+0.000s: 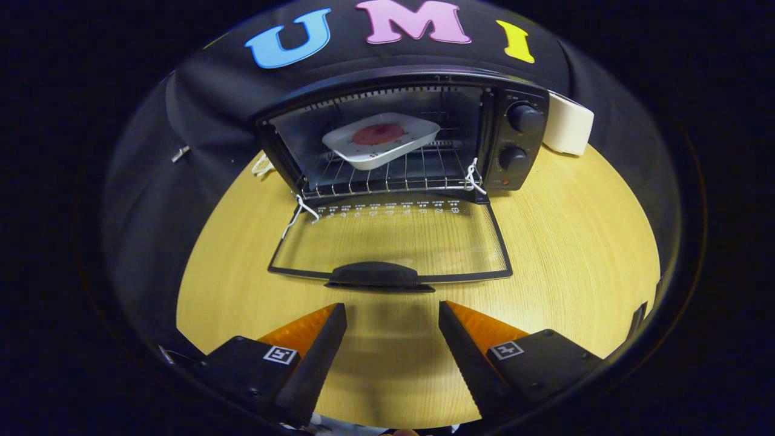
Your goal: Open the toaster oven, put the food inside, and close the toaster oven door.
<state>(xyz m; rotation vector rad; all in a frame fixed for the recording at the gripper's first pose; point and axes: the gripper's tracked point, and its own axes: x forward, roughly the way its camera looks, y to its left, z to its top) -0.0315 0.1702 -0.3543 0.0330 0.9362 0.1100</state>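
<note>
Gripper view: the hand-held gripper (392, 339) hangs released and empty over the counter (575, 242); just ahead lies the toaster oven's (424, 121) dropped door (390, 242), handle (375, 274) nearest, ready for lifting. Beyond, the food dish (381, 140) sits on the rack.

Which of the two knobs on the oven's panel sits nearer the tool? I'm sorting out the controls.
The lower knob, directly under the upper knob and just above the small orange light. The tool hangs open, short of the lowered door.

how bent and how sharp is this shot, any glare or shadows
Gripper view: strong fisheye bend, the table edge curving round; focus sharp on the toaster oven and its dropped door; soft shadow between the open tongs; no harsh glare; plate well lit inside.
</note>
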